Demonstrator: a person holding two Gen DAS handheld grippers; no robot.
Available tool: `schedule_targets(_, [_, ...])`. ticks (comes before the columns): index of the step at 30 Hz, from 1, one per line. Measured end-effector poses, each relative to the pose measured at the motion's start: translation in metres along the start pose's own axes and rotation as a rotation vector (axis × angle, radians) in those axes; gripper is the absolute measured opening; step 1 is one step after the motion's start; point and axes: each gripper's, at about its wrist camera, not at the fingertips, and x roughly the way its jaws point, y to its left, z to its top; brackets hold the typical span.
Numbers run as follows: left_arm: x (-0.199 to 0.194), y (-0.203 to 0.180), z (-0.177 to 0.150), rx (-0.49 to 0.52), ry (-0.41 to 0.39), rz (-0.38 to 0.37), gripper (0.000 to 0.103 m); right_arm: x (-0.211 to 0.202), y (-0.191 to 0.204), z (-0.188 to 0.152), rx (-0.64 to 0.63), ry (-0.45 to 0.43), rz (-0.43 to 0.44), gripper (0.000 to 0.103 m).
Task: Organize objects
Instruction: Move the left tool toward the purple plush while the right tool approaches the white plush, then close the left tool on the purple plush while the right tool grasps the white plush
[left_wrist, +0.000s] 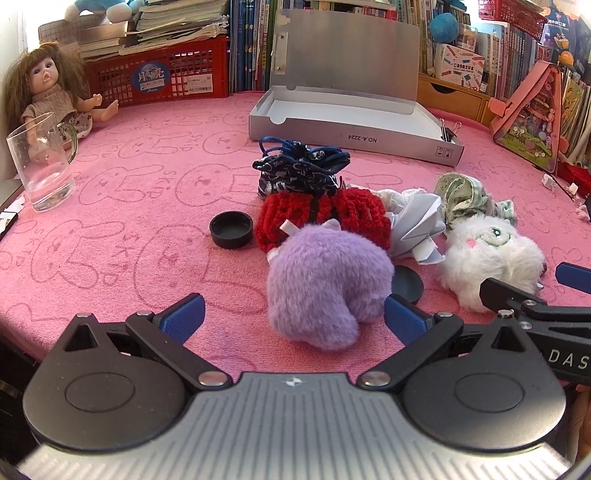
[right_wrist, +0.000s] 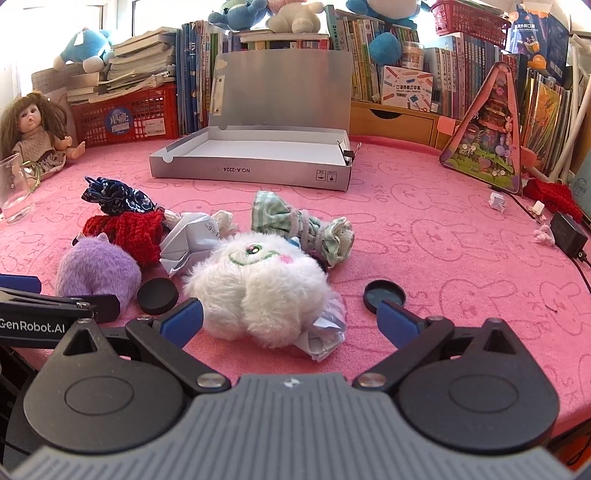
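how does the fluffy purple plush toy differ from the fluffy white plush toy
The fluffy purple plush toy shows no face from either view; the fluffy white plush toy shows an embroidered green eye and a pink cheek. The purple one sits in front of the open left gripper, the white one in front of the open right gripper. Both lie on the pink cloth.

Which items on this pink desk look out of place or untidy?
Crumpled paper lies among the toys, partly under the white plush. Two black lids lie loose, with no matching container visible. The grey box stands open and empty.
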Motion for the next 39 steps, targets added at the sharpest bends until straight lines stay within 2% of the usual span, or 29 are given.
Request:
schedule_targets(3, [-0.001, 0.001, 0.002, 0.002, -0.021, -0.008, 0.103, 0.003, -0.002, 0.003, 0.009, -0.006, 0.028, 0.103])
schedule_targets(7, [0.001, 0.006, 0.004, -0.015, -0.009, -0.044, 0.103, 0.007, -0.005, 0.005, 0.026, -0.004, 0.063, 0.101])
schedule_targets(12, [-0.001, 0.006, 0.003, -0.006, -0.018, -0.068, 0.095, 0.013, -0.001, 0.006, 0.012, 0.006, 0.074, 0.098])
schedule_targets(17, [0.000, 0.006, 0.004, 0.016, -0.028, -0.071, 0.091, 0.021, 0.007, 0.006, -0.012, 0.020, 0.078, 0.096])
schedule_targets(26, [0.005, 0.004, 0.002, 0.026, -0.028, -0.069, 0.090, 0.025, 0.013, 0.003, -0.036, 0.014, 0.056, 0.089])
schedule_targets(28, [0.007, 0.003, 0.002, 0.017, -0.024, -0.075, 0.089, 0.025, 0.013, 0.004, -0.036, 0.013, 0.054, 0.084])
schedule_targets(30, [0.008, 0.001, 0.002, -0.003, -0.008, -0.119, 0.072, 0.026, 0.015, 0.004, -0.039, 0.011, 0.044, 0.081])
schedule_targets(31, [0.008, -0.001, 0.002, -0.006, -0.009, -0.126, 0.070, 0.026, 0.015, 0.004, -0.035, 0.010, 0.042, 0.080])
schedule_targets(33, [0.006, -0.006, 0.002, 0.018, -0.015, -0.139, 0.058, 0.026, 0.016, 0.004, -0.036, 0.010, 0.041, 0.080])
schedule_targets(39, [0.002, -0.008, 0.006, 0.012, -0.025, -0.151, 0.054, 0.016, 0.014, 0.007, -0.038, -0.024, 0.073, 0.073])
